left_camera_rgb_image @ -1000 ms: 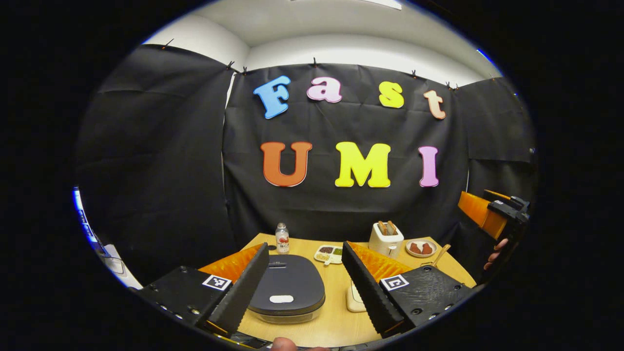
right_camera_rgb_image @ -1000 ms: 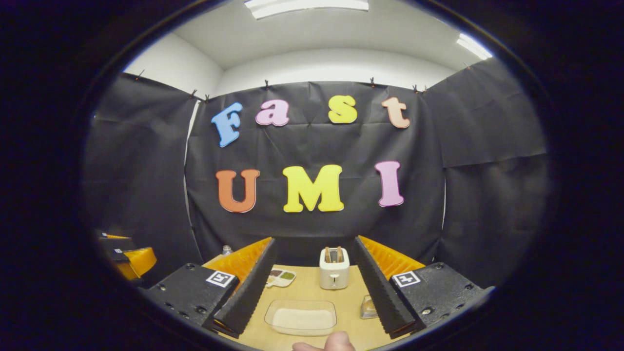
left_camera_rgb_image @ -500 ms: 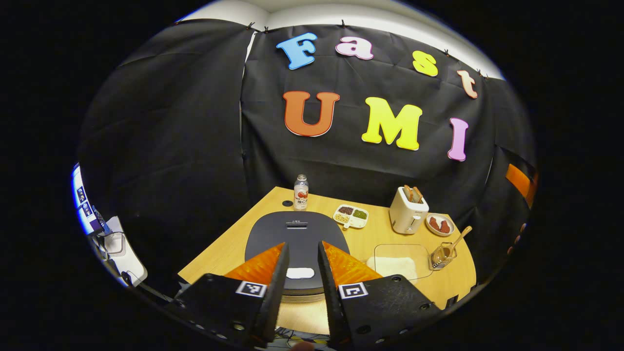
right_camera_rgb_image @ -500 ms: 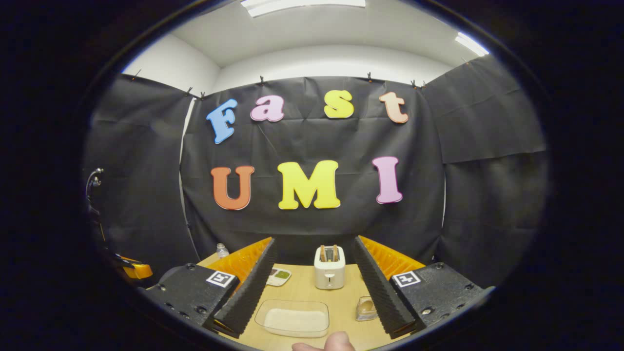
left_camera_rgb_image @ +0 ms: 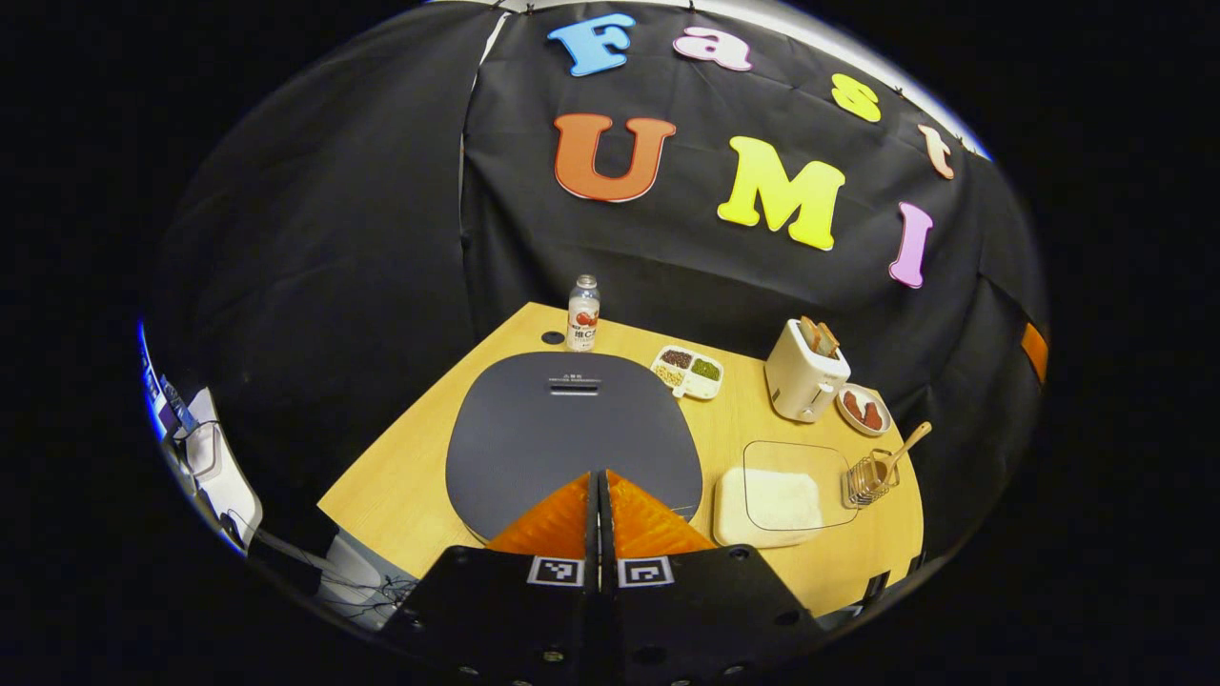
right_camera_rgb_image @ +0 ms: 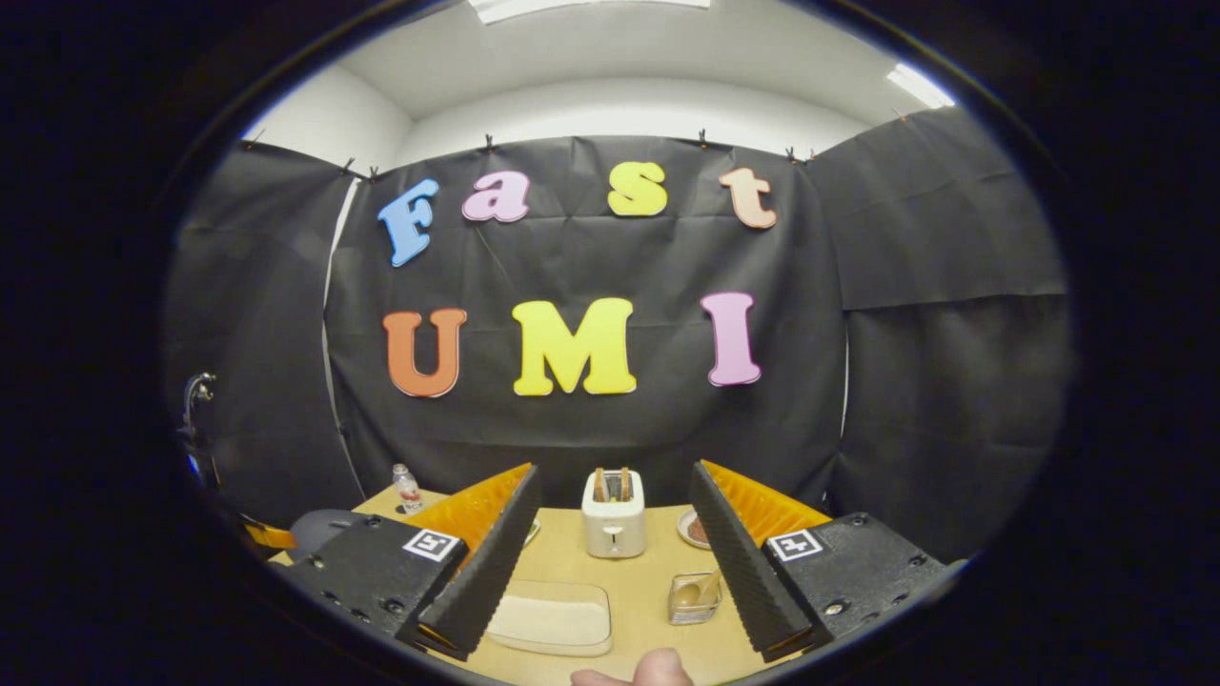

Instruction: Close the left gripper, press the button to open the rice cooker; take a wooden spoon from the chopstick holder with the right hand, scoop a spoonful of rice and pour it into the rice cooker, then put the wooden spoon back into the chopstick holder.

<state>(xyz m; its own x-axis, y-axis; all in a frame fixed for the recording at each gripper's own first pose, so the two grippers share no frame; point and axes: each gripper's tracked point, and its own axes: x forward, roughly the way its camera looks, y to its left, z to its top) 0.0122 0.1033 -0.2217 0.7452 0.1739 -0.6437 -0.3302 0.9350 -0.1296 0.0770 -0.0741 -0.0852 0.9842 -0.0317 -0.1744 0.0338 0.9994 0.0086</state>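
Dark flat-lidded rice cooker point(left_camera_rgb_image: 572, 429) under pressed-together left gripper point(left_camera_rgb_image: 599, 495); right gripper point(right_camera_rgb_image: 615, 562) spread.

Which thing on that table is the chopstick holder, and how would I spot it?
Find the white toaster at the table's far side. Nearer than it lies a clear tray of rice; the chopstick holder stands beside that tray, a small wire basket, alone in having a wooden spoon sticking out.

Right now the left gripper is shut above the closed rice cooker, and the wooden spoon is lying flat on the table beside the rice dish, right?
Not quite. The wooden spoon is not lying on the table; it stands tilted in the wire chopstick holder beside the rice dish, as the left gripper view shows. The rest holds: the left gripper is shut above the closed rice cooker.
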